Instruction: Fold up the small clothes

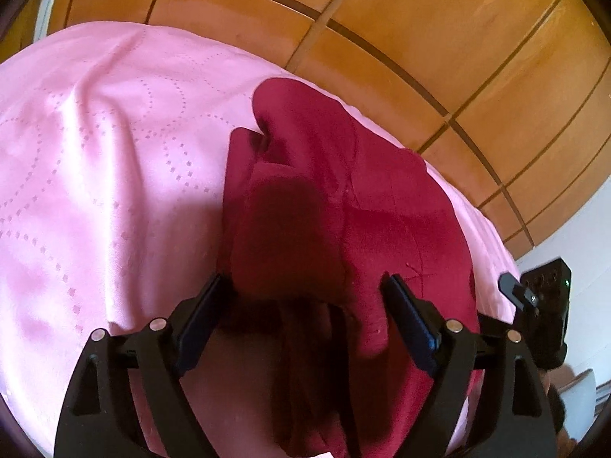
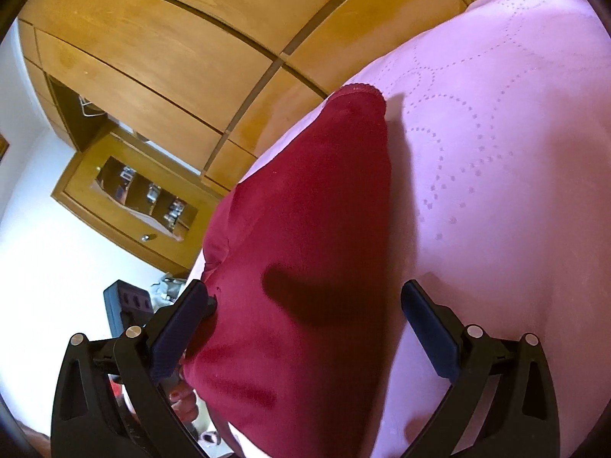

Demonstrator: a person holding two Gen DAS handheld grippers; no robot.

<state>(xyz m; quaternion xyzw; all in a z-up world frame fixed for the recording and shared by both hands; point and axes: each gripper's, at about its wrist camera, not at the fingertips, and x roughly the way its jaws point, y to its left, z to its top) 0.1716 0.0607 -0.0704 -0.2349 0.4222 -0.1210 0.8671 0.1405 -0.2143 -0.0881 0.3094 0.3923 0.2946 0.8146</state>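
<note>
A dark red garment (image 1: 343,206) lies bunched on the pink bedspread (image 1: 95,175) near the bed's edge. My left gripper (image 1: 305,290) is open just above its near end, fingers on either side of the cloth without pinching it. In the right wrist view the same red garment (image 2: 305,229) stretches away to a scalloped hem. My right gripper (image 2: 305,297) is open over it, its left finger (image 2: 179,328) touching the garment's edge and its right finger (image 2: 427,324) over the bedspread (image 2: 496,152). The right gripper's body also shows in the left wrist view (image 1: 542,305).
A wooden wardrobe (image 1: 382,38) stands right behind the bed. In the right wrist view a wooden nightstand (image 2: 130,198) with small objects stands beside the bed on a white floor. The bed's edge runs close to the garment.
</note>
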